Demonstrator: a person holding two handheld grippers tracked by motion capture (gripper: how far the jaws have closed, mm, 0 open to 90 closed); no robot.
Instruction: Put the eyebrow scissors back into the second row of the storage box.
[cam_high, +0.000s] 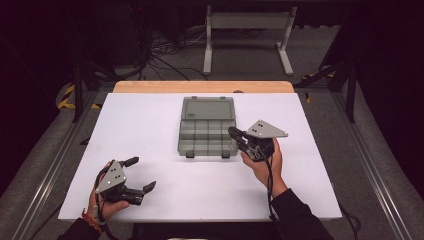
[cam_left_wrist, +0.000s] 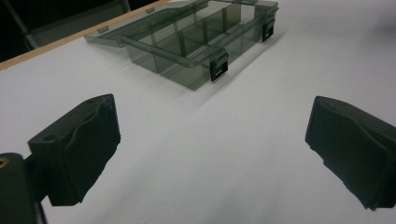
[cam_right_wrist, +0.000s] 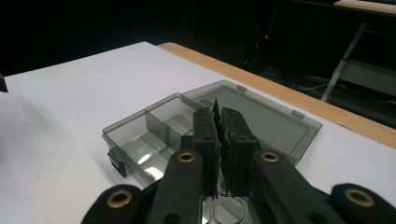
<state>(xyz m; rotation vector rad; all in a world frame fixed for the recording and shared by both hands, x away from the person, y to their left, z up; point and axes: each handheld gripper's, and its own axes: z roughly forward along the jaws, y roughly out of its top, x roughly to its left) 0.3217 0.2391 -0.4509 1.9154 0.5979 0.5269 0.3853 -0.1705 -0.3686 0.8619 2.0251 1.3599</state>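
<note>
While the white table is kept bare, the compartment box is seen mid-table, lid laid flat open; the right gripper, jaws pressed together, is held at its right wall (probably steadying it); the left gripper is parked wide apart, nearer the front edge.

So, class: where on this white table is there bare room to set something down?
Bare patches: left of the open organiser box, up to the table edge, and the near strip between the left gripper and right gripper. It is crowded at the box's right side, where the right gripper sits.
</note>
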